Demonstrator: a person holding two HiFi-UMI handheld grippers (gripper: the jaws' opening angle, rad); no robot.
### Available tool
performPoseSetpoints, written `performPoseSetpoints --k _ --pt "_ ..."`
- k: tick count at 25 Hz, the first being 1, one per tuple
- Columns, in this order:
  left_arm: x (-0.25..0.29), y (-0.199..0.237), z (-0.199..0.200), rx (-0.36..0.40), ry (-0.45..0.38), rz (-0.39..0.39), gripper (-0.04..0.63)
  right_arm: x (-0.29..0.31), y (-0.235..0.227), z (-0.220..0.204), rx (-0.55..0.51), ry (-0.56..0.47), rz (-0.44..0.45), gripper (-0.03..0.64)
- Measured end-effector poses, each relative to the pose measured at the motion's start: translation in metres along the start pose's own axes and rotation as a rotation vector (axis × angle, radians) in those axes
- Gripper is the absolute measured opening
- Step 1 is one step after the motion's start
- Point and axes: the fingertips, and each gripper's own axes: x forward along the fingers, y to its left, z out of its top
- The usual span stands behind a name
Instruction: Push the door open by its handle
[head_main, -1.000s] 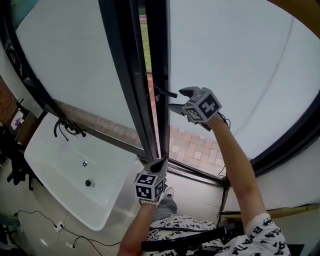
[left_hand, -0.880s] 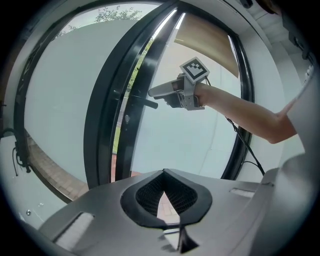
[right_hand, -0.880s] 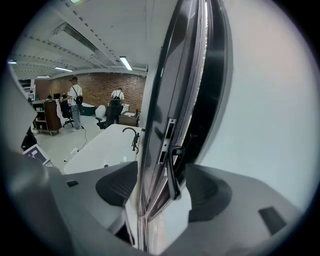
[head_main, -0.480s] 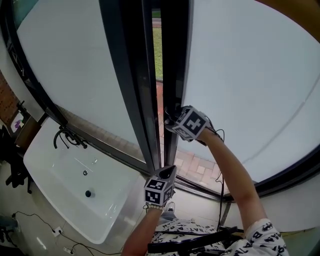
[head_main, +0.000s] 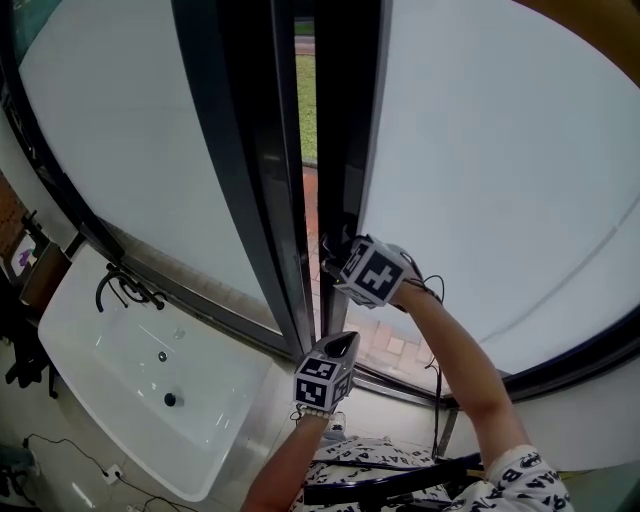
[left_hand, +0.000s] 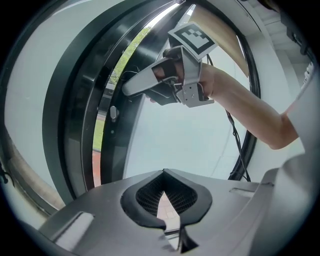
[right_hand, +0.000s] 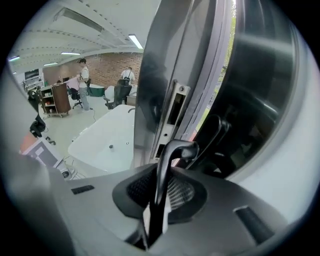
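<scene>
The right gripper (right_hand: 152, 232) clamps the black door handle (right_hand: 172, 150), its jaws having just closed on it. The left gripper (left_hand: 172, 234) has its jaws together, empty.

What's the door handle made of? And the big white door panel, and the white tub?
The door handle is probably dark-coated metal: thin, curved, faintly shiny. The door panel looks like frosted glass: milky white, smooth, set in a dark frame. The tub is glossy white, ceramic or acrylic; the look leaves that open.
</scene>
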Motion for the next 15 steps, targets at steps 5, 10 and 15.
performPoseSetpoints --k 5,10,15 --pt "0.012 0.001 0.010 0.003 -0.005 -0.021 -0.015 0.000 -0.002 0.000 0.023 -0.018 0.040 0.035" --pt "0.023 0.006 0.018 0.008 -0.011 -0.033 -0.015 0.000 -0.006 0.000 0.051 -0.059 0.051 0.035" --pt "0.036 0.004 0.024 0.017 -0.010 -0.057 -0.015 0.002 -0.018 -0.005 0.094 -0.086 0.074 0.035"
